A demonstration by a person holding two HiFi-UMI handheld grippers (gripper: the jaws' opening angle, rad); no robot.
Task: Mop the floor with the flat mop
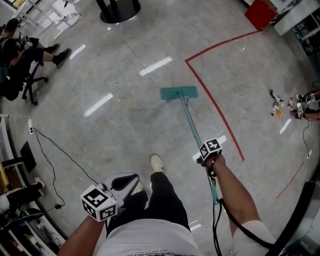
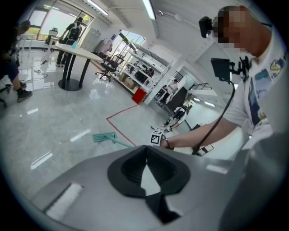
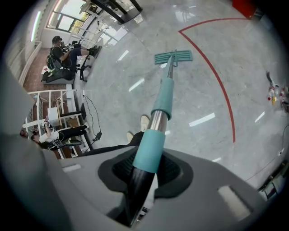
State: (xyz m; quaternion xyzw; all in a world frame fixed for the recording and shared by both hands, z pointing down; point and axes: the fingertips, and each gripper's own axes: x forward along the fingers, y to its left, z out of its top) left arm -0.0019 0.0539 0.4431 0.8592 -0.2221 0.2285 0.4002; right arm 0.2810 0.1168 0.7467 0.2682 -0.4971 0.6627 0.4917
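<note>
The flat mop's teal head lies flat on the grey floor ahead of me, just left of a red tape line. Its teal and metal handle slants back to my right gripper, which is shut on it. In the right gripper view the handle runs out from between the jaws of the right gripper to the mop head. My left gripper hangs low at my left side, away from the mop. Its jaws meet at the tips with nothing in them. The mop head also shows there.
A red tape line bends across the floor right of the mop. A seated person is at the far left, a round table base at the top. Cables trail at left; small items lie at right. My shoe is below.
</note>
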